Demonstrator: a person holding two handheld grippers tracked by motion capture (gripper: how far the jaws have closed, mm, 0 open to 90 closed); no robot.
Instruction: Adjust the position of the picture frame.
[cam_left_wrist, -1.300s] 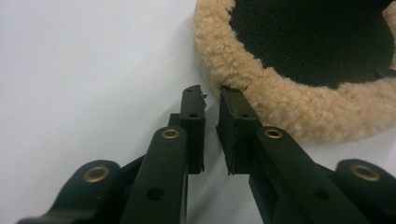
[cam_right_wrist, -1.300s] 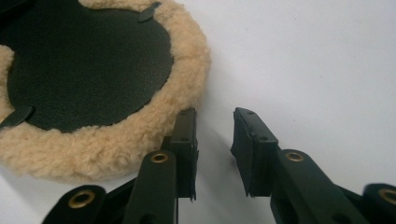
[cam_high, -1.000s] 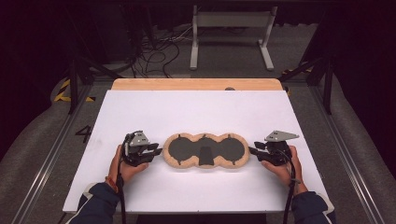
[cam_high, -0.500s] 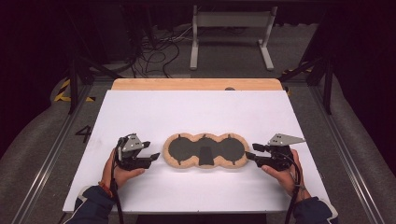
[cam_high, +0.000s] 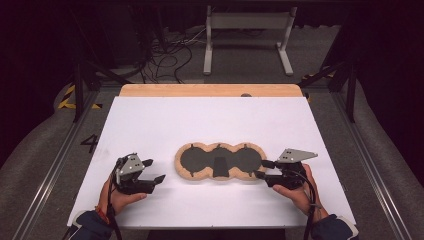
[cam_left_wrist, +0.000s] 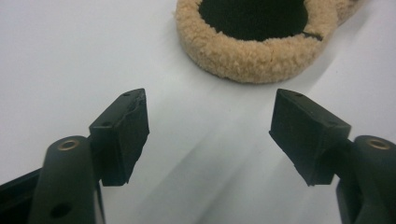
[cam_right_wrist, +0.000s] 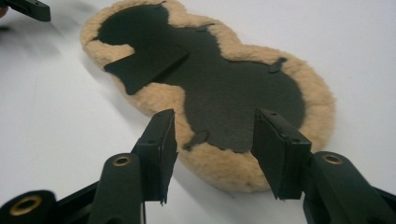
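A tan fleece pad (cam_high: 200, 160) with three rounded lobes and a black inner face lies flat in the middle of the white table. A loose black flap (cam_high: 220, 167) rests on its middle lobe. My left gripper (cam_high: 156, 170) sits to the left of the pad with a gap between them. Its jaws have just been opening, and the left gripper (cam_left_wrist: 210, 135) has only bare table between them, with the pad (cam_left_wrist: 243, 56) ahead. My right gripper (cam_high: 260, 169) is at the pad's right end. Its jaws have also just been opening, and the right gripper (cam_right_wrist: 215, 135) straddles the pad (cam_right_wrist: 224, 88) edge without pressing it.
The white tabletop (cam_high: 200, 120) ends in a wooden strip (cam_high: 210, 90) at the far side. Metal rails run along both sides. Beyond the table, a white stand (cam_high: 247, 30) and cables sit on the floor. The other gripper's jaw (cam_right_wrist: 28, 8) shows at the top left of the right gripper view.
My left gripper has drawn back leftward from the pad's left end and its jaws have spread. The right gripper has eased slightly rightward and opened. The pad has not moved.
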